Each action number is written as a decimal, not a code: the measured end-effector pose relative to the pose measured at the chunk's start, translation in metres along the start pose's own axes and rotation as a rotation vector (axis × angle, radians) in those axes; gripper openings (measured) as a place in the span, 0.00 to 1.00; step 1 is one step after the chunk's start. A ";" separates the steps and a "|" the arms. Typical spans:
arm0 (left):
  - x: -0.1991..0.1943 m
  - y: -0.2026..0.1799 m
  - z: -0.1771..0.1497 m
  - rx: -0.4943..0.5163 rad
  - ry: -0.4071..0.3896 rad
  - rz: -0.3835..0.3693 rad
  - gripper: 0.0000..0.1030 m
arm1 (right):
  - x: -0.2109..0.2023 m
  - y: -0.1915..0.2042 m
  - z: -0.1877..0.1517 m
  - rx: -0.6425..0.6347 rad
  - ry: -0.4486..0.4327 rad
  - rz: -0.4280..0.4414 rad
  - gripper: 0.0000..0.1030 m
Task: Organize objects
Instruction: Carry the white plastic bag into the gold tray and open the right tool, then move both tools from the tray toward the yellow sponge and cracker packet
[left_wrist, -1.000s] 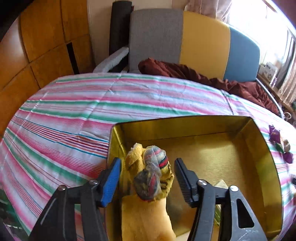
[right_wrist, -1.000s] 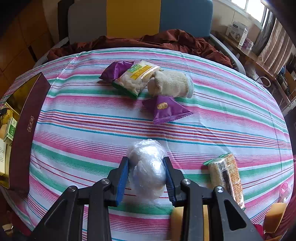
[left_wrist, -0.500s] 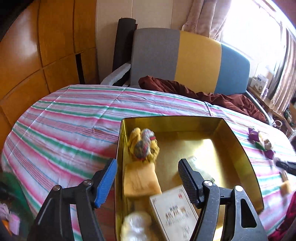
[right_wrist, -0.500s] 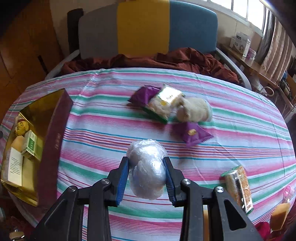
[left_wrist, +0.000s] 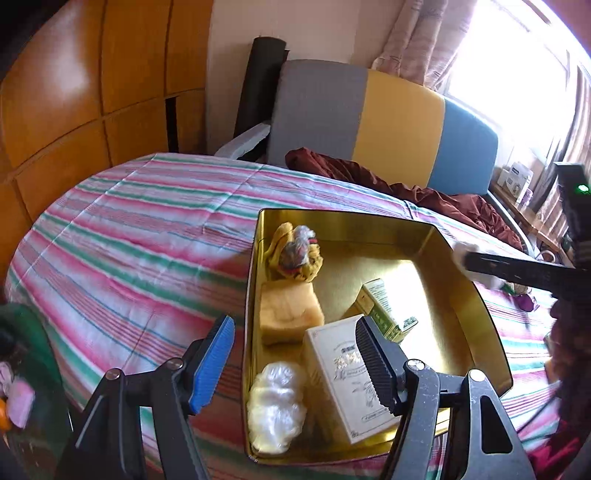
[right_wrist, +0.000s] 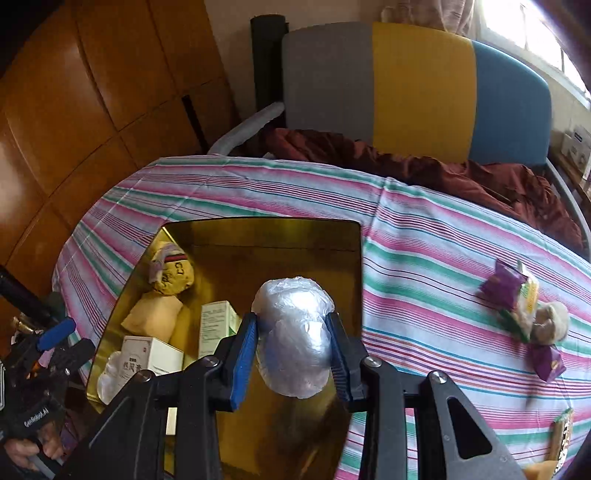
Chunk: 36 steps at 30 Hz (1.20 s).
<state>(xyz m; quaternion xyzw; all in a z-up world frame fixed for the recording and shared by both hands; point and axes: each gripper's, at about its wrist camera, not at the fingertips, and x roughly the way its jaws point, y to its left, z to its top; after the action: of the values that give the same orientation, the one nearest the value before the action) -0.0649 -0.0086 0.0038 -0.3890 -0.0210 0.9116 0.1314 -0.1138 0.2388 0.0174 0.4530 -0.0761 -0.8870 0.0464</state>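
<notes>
Striped tablecloth (left_wrist: 122, 236) is occupied by a gold tin (left_wrist: 491, 332) in which a sock ball (left_wrist: 295, 254), yellow sponge (left_wrist: 288, 314), two cartons and a plastic-wrapped bundle (left_wrist: 275, 402) are held. Above it, a clear plastic ball (right_wrist: 295, 332) is clamped in the right gripper (right_wrist: 291, 354); the left gripper (left_wrist: 295, 362) is spread wide, nothing held.

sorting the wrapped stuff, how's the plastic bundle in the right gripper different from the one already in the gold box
The held bundle looks greyish and hangs above the gold box, clamped by the right gripper. The boxed bundle looks white and lies in the near corner, untouched. Both are crinkled clear plastic wrap.
</notes>
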 end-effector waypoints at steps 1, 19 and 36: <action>-0.001 0.002 -0.001 -0.006 0.000 0.001 0.67 | 0.006 0.007 0.004 -0.003 0.007 0.007 0.35; -0.001 0.023 -0.020 -0.032 0.018 0.045 0.67 | 0.106 0.081 0.041 -0.063 0.112 -0.035 0.42; 0.000 0.015 -0.024 -0.034 0.018 0.059 0.67 | 0.016 0.084 0.012 -0.097 -0.132 -0.232 0.44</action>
<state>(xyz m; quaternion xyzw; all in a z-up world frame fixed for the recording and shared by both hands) -0.0509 -0.0242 -0.0145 -0.4000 -0.0238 0.9109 0.0979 -0.1319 0.1547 0.0265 0.3966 0.0171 -0.9170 -0.0398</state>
